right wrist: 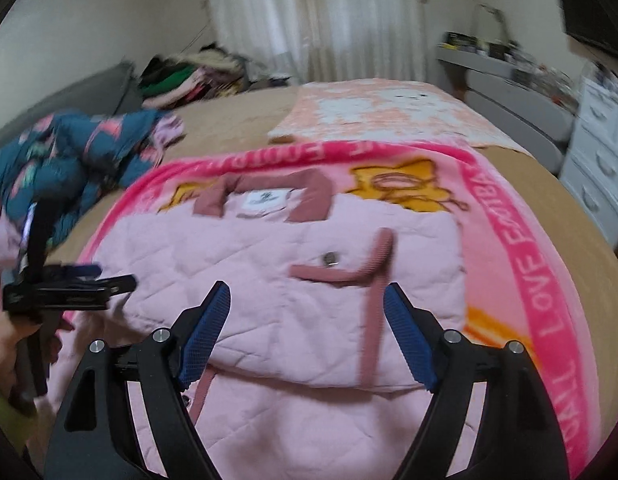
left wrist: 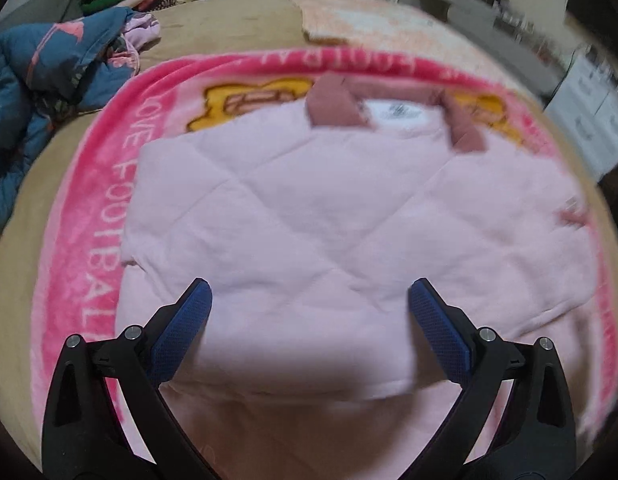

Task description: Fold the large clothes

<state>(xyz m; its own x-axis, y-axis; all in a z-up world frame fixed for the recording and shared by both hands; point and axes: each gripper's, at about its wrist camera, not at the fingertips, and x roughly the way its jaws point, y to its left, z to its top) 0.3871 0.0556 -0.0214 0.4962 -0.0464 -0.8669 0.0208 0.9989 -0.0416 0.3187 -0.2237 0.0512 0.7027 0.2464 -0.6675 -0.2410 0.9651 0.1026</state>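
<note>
A pale pink quilted jacket [left wrist: 309, 216] with dusty-rose collar and trim lies folded on a bright pink blanket [left wrist: 85, 280]. It also shows in the right wrist view [right wrist: 269, 280], with a snap button and rose placket on top. My left gripper [left wrist: 309, 300] is open and empty just above the jacket's near fold. It also shows from the side in the right wrist view [right wrist: 109, 276], at the jacket's left edge. My right gripper [right wrist: 307, 304] is open and empty above the jacket's near right part.
The pink blanket [right wrist: 549, 264] lies on a tan bed cover [right wrist: 229, 120]. A blue patterned jacket [right wrist: 69, 152] is heaped at the left. A clothes pile [right wrist: 181, 76] sits at the far left. A pink-and-white blanket [right wrist: 389, 112] lies behind. White drawers [right wrist: 601, 160] stand right.
</note>
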